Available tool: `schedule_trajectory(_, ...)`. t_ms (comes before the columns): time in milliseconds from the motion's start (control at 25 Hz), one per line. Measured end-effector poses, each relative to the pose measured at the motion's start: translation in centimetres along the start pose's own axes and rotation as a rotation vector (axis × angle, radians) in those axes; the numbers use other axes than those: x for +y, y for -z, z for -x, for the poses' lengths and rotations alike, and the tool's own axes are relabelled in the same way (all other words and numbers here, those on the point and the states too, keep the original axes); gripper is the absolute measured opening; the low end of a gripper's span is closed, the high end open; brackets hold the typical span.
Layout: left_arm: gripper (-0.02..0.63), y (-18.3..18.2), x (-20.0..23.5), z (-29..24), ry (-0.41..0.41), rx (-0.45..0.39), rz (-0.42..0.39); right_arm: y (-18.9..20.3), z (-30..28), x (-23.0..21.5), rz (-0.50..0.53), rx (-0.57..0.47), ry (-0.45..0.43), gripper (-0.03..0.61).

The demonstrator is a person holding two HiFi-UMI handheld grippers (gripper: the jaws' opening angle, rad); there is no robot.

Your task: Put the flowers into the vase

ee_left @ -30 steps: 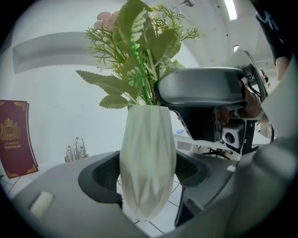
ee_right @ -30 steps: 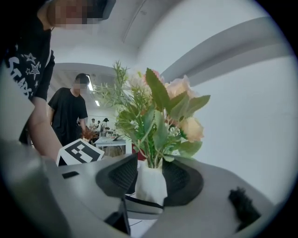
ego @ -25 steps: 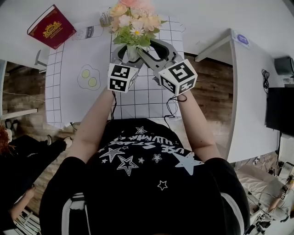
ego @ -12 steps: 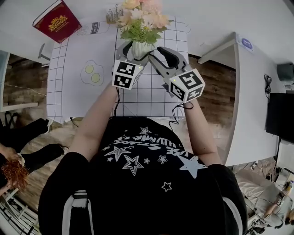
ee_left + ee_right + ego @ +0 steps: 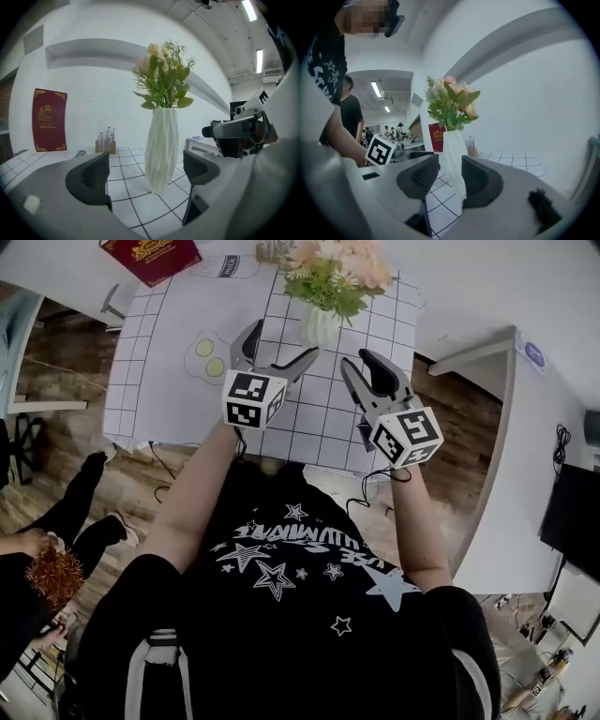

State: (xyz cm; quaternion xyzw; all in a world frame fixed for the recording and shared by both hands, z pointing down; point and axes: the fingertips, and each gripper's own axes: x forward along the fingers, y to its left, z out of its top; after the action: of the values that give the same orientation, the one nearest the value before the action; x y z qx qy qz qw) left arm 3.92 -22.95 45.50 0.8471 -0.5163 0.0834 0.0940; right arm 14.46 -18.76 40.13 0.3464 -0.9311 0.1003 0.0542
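1. Worktop [image 5: 487, 277]: white, with a gridded mat [image 5: 309, 418] over its near part.
2. Vase [image 5: 319, 326]: upright on the mat at 12 o'clock. Flowers [image 5: 333, 273] stand in its mouth and no stems are seen outside it. The task looks done; I judge only backing the claws off is left.
3. Left claw [image 5: 277, 351]: at 7 o'clock of the vase, not touching it. Its jaws have just been opening and now stand wide, gripping nothing. The vase sits beyond the gap.
4. Right claw [image 5: 355, 360]: at 5 o'clock of the vase, narrow gap, empty.
5. Red book [image 5: 150, 249]: at 11 o'clock on the far edge, well apart.
6. Fried-egg print [image 5: 211, 345]: at 9 o'clock of the left claw.
7. Small rack of sticks [image 5: 105, 140]: behind the vase. Nothing blocks a pull-back.
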Motion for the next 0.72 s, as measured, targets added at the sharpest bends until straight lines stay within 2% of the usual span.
schedule_trajectory(120,0.487,0.1,1.7,3.6,-0.051,-0.020,0.014,0.3,-0.1,1.0,-0.009,-0.024,0.005,0.157)
schedule_trajectory(240,0.467,0.3,3.1,7.3,-0.076,-0.033,0.036,0.5,-0.5,3.0,-0.018,-0.041,0.008,0.060)
schedule_trajectory(320,0.439,0.4,3.7,9.8,-0.081,-0.043,0.057,0.6,-0.7,4.8,-0.028,-0.051,0.003,0.046)
schedule_trajectory(440,0.371,0.3,4.3,13.8,-0.081,-0.064,0.083,0.8,-1.3,7.9,-0.044,-0.057,-0.010,0.034)
schedule_trajectory(600,0.226,0.3,5.6,19.7,-0.096,-0.097,0.123,0.7,-1.9,13.1,-0.048,-0.067,-0.029,0.021)
schedule_trajectory(720,0.153,0.7,6.6,24.0,-0.114,-0.113,0.143,0.1,-1.8,17.2,-0.025,-0.077,-0.044,0.021)
